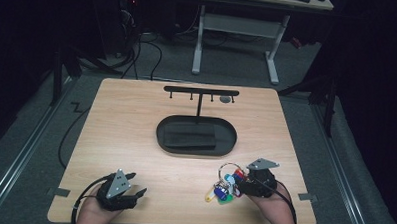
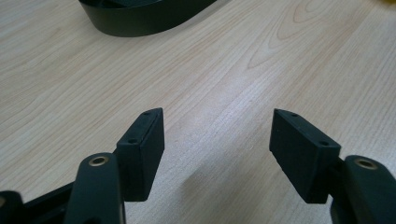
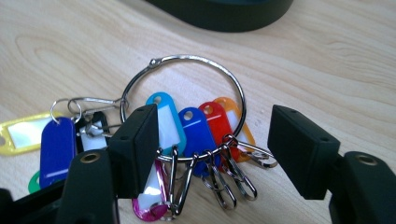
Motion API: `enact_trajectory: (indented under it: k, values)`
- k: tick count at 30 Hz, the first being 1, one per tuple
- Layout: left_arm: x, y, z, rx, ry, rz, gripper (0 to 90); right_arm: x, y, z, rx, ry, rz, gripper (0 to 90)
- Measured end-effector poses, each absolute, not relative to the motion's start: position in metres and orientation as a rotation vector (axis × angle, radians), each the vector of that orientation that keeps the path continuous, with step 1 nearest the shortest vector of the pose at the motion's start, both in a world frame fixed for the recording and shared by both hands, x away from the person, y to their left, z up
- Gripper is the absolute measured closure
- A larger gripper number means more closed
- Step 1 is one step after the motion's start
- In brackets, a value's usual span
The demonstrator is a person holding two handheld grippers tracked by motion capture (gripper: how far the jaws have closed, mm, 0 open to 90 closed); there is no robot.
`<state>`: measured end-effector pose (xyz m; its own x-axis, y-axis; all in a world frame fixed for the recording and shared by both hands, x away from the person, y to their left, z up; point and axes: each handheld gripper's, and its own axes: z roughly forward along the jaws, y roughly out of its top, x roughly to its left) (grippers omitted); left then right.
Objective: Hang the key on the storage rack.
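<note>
Resting on the light wood desk (image 1: 135, 140) near its front right edge, a metal ring of coloured key tags (image 3: 187, 121) is seen just ahead of the right gripper (image 3: 212, 149). The jaws of that gripper are held wide on either side of the ring's lower arc; the ring and its clips lie between the pads, but no pad is seen pressing on them, and whether the left pad touches the ring cannot be told. In the high view the bunch (image 1: 225, 185) is found just left of the right gripper (image 1: 244, 186). The left gripper (image 2: 217, 154) is held low over bare desk at the front left, jaws wide and empty. A black oval tray (image 1: 195, 148) with a hook stand (image 1: 201, 91) sits mid-desk, well apart from both.
</note>
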<state>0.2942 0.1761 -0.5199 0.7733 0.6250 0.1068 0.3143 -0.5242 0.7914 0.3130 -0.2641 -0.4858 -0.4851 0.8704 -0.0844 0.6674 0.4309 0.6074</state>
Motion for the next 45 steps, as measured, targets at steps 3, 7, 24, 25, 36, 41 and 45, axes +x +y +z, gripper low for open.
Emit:
enact_trajectory:
  k: [3,7,24,25,36,41,45]
  values:
    - [0.295,0.177,-0.519,2.141,0.706,0.478,36.0,0.320,-0.262,-0.482,1.307,2.367,0.673,37.4]
    - [0.295,0.177,-0.522,2.158,0.705,0.463,35.8,0.327,-0.258,-0.476,1.301,2.440,0.603,41.2]
    - [0.291,0.179,-0.521,2.171,0.700,0.508,35.8,0.380,-0.247,-0.470,1.320,2.666,0.317,61.5]
    - [0.291,0.180,-0.521,2.172,0.701,0.507,35.8,0.384,-0.246,-0.472,1.323,2.675,0.290,63.2]
    - [0.290,0.182,-0.521,2.180,0.690,0.517,35.9,0.418,-0.235,-0.478,1.372,2.727,0.144,73.9]
    - [0.291,0.183,-0.520,2.185,0.678,0.519,36.3,0.425,-0.234,-0.480,1.388,2.740,0.121,74.5]
    - [0.291,0.183,-0.520,2.189,0.673,0.515,36.7,0.426,-0.233,-0.485,1.394,2.742,0.093,74.4]
